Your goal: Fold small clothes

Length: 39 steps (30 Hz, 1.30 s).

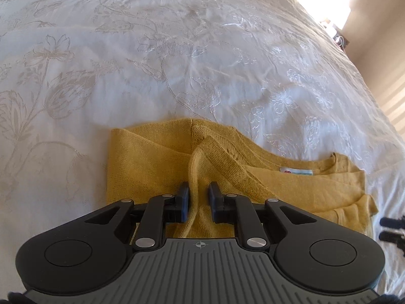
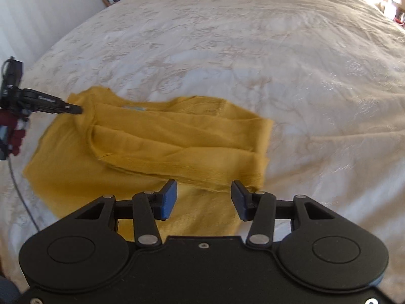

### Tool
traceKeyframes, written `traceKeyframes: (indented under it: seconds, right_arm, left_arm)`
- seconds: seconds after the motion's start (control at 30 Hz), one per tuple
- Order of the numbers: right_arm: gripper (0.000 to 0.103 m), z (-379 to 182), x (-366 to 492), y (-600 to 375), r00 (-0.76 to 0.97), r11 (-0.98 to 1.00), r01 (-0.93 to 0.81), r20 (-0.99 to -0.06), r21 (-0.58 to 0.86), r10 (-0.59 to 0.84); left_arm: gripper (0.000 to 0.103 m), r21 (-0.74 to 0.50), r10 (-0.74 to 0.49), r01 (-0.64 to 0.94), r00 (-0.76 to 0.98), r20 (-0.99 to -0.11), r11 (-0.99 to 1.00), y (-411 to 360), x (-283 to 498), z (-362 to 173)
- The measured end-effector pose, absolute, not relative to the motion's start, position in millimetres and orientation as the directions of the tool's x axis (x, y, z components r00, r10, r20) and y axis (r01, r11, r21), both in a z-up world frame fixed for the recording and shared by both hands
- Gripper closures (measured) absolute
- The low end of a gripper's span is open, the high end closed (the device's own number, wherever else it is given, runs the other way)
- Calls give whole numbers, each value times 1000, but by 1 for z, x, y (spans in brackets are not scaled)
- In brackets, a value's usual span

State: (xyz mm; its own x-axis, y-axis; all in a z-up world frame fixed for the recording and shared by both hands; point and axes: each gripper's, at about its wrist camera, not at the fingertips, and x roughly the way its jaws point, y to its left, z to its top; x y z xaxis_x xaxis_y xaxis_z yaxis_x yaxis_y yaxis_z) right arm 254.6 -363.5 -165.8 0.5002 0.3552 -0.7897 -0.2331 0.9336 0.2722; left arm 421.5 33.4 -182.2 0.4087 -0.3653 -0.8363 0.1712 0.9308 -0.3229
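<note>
Left gripper point(image 1: 198, 197) points steeply down over the mustard-yellow knitted top point(image 1: 162, 167), its 2 blue-padded fingers point(image 1: 184, 201) drawn close with only a narrow gap between them. A raised ribbed edge of the top runs up through that gap; whether the pads actually press on it cannot be told from the left wrist view. The log puts the jaws near their tightest, so they read as closed together.

Right gripper point(image 2: 203, 198) hangs over the near edge of the same yellow top point(image 2: 157, 136), its 2 fingers point(image 2: 168, 198) standing clearly apart with nothing between the pads but the fabric lying below them. That view is slightly blurred.

The yellow top lies partly folded on the white bedspread with pale embroidered flowers point(image 1: 177, 63), a folded-over layer crossing its middle and the neckline with a small white and blue label point(image 1: 296, 171) on the side of the top away from the right gripper. In the right wrist view the left gripper point(image 2: 76, 109) reaches in over the top's neckline corner.
</note>
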Motion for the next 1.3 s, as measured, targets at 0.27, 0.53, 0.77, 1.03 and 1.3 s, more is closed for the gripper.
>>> traceKeyframes:
  seconds: [0.27,0.53,0.77,1.03,1.3]
  right_arm:
    - [48,-187,276,-290,466,907,-356,-798,225,381]
    - [48,-171,358,-323,622,982,-154,-762,108,181]
    - [48,-163,321,-380,634,988,-41,-760,151,143]
    - [48,-182,292,-398,573,986,9,-809,168,133]
    - [52,-198,316,-397,562,985,58,-821,163,103]
  left_arm:
    - [72,-401,-418,132,412,-810,907,40,421,-185]
    - [52,-430,-463,173,403,-789,886,36,418,-180]
    - [53,-432,-465,177,410,-785,884,33,418,-180]
    - [96,-295,-392,270,459,-797,917,17,408,-161]
    - [96,-256,-359,259,535,-765,932,22,399,-141]
